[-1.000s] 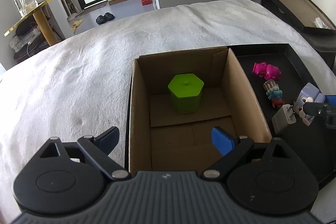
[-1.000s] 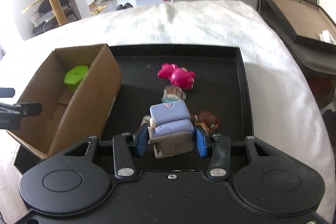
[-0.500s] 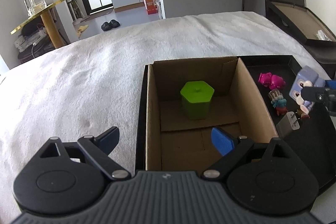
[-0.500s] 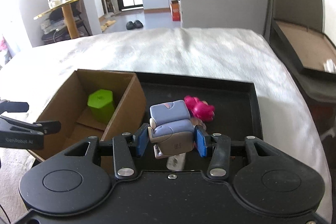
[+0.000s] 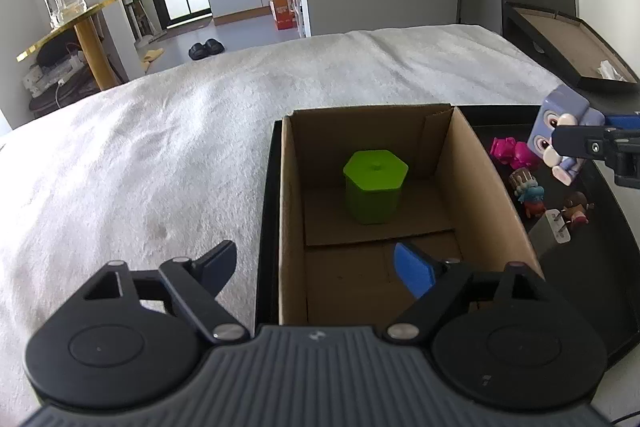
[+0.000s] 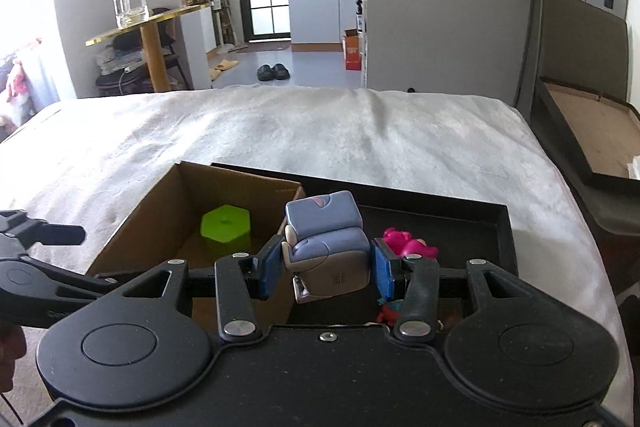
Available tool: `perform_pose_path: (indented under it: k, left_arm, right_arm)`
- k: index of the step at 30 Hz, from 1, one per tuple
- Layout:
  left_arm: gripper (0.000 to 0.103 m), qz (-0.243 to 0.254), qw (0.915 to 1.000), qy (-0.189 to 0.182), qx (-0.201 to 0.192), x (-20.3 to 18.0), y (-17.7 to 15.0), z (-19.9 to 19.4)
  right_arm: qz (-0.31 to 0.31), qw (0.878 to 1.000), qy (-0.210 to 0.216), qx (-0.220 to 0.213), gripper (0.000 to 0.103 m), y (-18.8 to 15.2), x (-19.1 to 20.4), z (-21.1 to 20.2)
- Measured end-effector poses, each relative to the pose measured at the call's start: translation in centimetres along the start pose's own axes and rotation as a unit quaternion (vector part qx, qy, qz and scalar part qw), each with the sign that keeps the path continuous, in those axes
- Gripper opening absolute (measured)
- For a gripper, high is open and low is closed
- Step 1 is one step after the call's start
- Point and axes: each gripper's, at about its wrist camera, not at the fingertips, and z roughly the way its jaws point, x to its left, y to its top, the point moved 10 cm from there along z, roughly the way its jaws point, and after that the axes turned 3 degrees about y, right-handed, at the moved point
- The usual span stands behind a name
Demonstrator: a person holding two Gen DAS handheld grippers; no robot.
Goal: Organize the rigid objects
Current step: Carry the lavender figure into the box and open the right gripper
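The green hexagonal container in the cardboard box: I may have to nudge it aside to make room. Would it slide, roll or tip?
The green hexagonal container stands upright on a flat base with flat sides, so it would likely slide, not roll. It looks about as wide as tall, so tipping seems unlikely. The cardboard box floor has a flap edge in front that might catch it.

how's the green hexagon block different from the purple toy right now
The green hexagon block rests on the cardboard box floor; the purple toy is off the tray, clamped in the right gripper. The block is plain, the toy has eyes. Both are rigid.
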Motion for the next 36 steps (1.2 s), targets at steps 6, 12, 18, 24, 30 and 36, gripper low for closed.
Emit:
perform_pose_path:
  k: [6,12,18,24,30,36]
  left_arm:
    - [0.064,-0.017,0.9998,-0.012,0.002,0.4,0.0,0.4]
    - [0.033,-0.021,0.9996,-0.014,0.015,0.6,-0.7,1.1]
    - [0.013,-0.02,0.9998,-0.006,0.006,1.2,-0.9,1.1]
    - [0.008,-0.025,0.9997,-0.007,0.005,1.6,-0.9,1.1]
    - [0.006,-0.027,0.9996,-0.01,0.004,1.6,-0.8,1.0]
    - [0.005,-0.026,0.9996,-0.01,0.003,1.4,-0.7,0.9]
  right_arm:
    - [-0.031,0.999,0.012,-0.009,0.045,1.0,1.7,0.5]
    - [-0.044,0.999,0.028,-0.009,0.045,1.6,3.7,1.5]
    - [-0.078,0.996,0.045,0.003,0.045,1.3,6.3,2.6]
    - [-0.095,0.995,0.043,0.003,0.046,1.4,7.5,3.2]
    - [-0.109,0.993,0.035,-0.004,0.046,1.7,7.4,3.6]
    - [-0.109,0.994,0.014,0.005,0.062,1.3,6.6,4.0]
